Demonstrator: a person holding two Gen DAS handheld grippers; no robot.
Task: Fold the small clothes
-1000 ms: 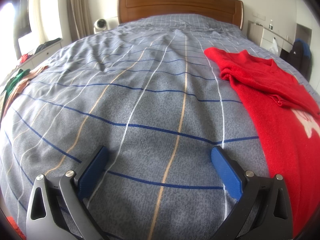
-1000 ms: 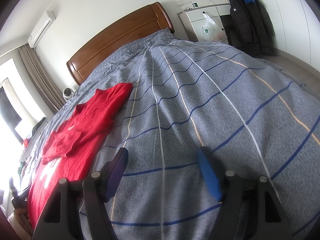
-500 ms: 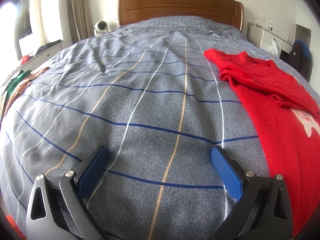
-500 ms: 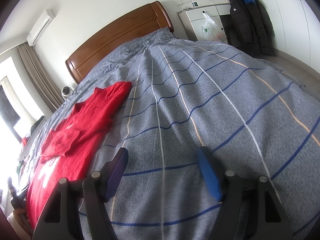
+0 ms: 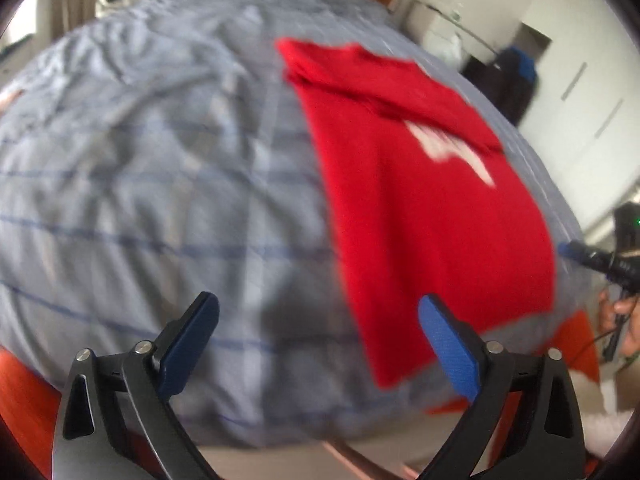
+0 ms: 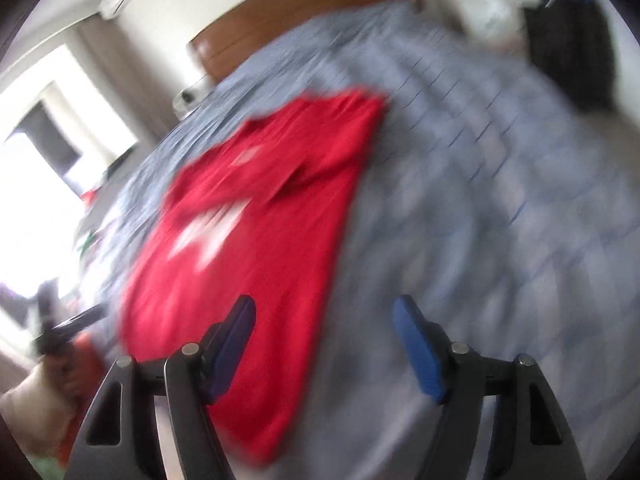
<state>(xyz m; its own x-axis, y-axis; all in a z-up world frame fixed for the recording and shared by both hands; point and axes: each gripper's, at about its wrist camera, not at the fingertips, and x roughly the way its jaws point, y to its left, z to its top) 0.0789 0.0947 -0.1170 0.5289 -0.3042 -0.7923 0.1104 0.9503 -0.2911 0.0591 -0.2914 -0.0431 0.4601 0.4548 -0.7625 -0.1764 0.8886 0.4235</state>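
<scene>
A red sweater [image 5: 420, 184] with a white print lies flat on the grey checked bedspread [image 5: 140, 200], its hem near the foot of the bed; one sleeve is folded across the chest. In the left wrist view my left gripper [image 5: 320, 322] hangs above the bed's near edge, just left of the hem, jaws closing with only air between them. In the right wrist view the sweater [image 6: 256, 240] fills the left half. My right gripper [image 6: 324, 330] hovers over its lower right edge, open and empty. Both views are blurred.
A wooden headboard [image 6: 300, 12] stands at the far end. A dark jacket [image 6: 572, 44] hangs by the white cupboards on the right. A hand holding the other gripper [image 5: 600, 264] shows at the right edge of the left wrist view. Orange fabric [image 5: 24, 392] sits below the bed's edge.
Both grippers have pulled back toward the foot of the bed and tilted down. The sweater now sits closer to the middle of both views, and the bed's near edge shows.
</scene>
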